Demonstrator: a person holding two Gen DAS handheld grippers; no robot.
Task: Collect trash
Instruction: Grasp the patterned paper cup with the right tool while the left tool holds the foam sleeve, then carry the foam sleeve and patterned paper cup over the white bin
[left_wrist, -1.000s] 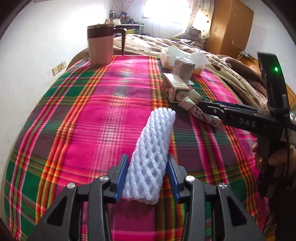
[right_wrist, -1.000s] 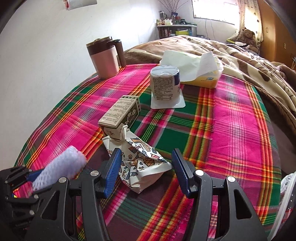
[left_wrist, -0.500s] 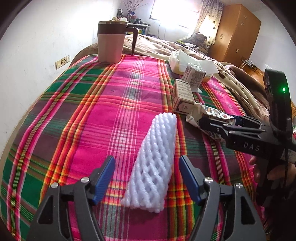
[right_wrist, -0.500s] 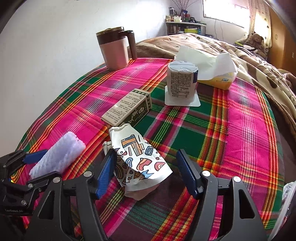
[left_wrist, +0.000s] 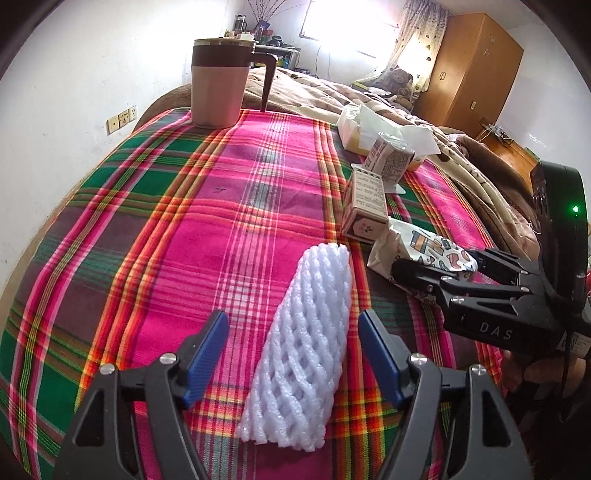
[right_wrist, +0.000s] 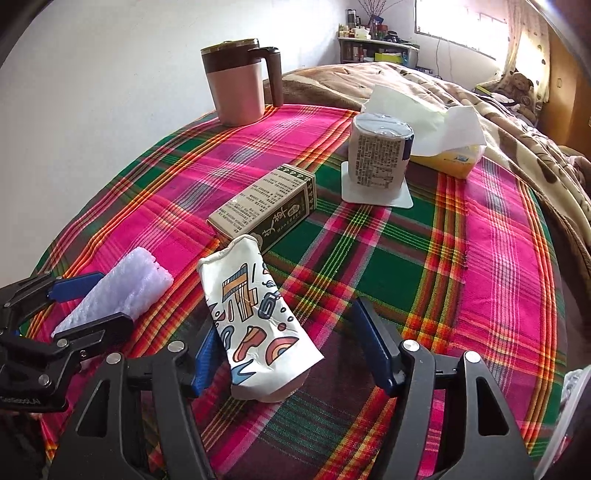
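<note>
A white foam net sleeve (left_wrist: 306, 332) lies on the plaid tablecloth (left_wrist: 166, 229) between the pads of my left gripper (left_wrist: 291, 325), which is open with a gap on each side. In the right wrist view a crumpled printed paper cup (right_wrist: 255, 317) lies between the jaws of my right gripper (right_wrist: 286, 325). Those jaws are closing; the right pad stands clear of the cup and the left pad sits close beside it. The left gripper (right_wrist: 110, 297) and foam sleeve (right_wrist: 122, 291) show at the left edge there. The right gripper (left_wrist: 436, 260) straddles the cup (left_wrist: 432, 243).
Beyond the cup lie a green-and-beige carton (right_wrist: 269, 203), a sealed tub on a white coaster (right_wrist: 380, 155) and a yellow tissue pack (right_wrist: 447, 155). A pink mug with brown lid (right_wrist: 240, 85) stands at the far edge. A bed (right_wrist: 424, 85) lies behind.
The left jaws have parted from the foam sleeve, which now lies loose between them. The right jaws stand a little wider around the paper cup than a second ago.
</note>
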